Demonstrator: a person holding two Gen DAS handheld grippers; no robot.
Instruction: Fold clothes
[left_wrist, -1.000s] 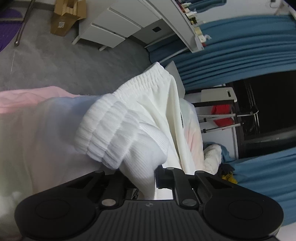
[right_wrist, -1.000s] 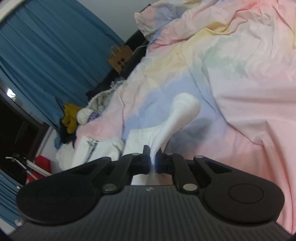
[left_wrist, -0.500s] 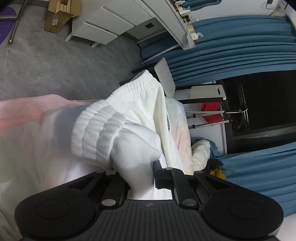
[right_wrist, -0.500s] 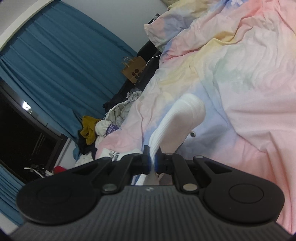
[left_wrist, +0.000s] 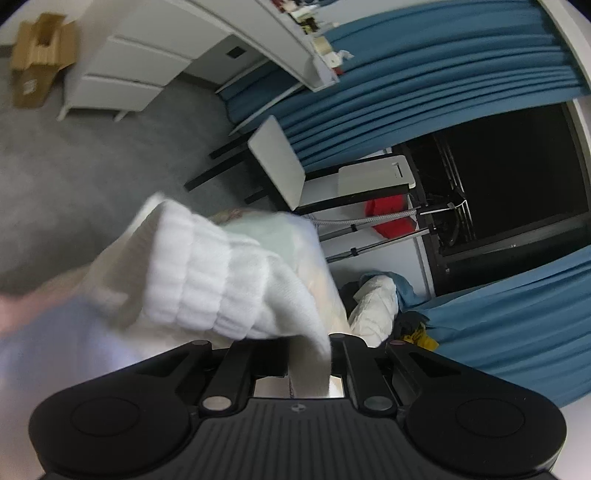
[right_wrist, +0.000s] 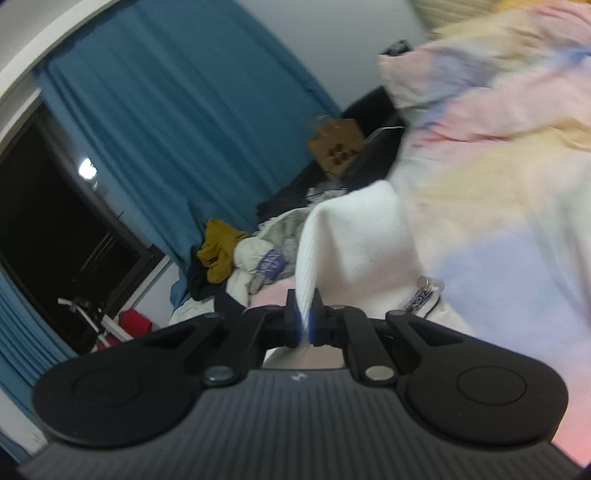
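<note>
A white ribbed sock (left_wrist: 207, 284) hangs from my left gripper (left_wrist: 310, 354), which is shut on its fabric, cuff end bunched to the left, lifted above the pastel bedsheet (left_wrist: 55, 350). My right gripper (right_wrist: 306, 325) is shut on the thin edge of the white sock (right_wrist: 351, 251), which rises up from the fingers. A white garment with a small label (right_wrist: 421, 299) lies on the bedsheet (right_wrist: 498, 206) behind it. Both views are motion-blurred.
A white drawer unit (left_wrist: 122, 70) and a cardboard box (left_wrist: 37, 81) stand on the grey floor. A white chair (left_wrist: 280, 166), blue curtains (left_wrist: 406, 92) and a clothes pile (right_wrist: 240, 258) lie beyond the bed. A paper bag (right_wrist: 332, 147) stands by the bed.
Both grippers have lifted and swung with the sock. The left view now tilts up toward the room and the right view toward the curtains. The sock hangs higher off the sheet.
</note>
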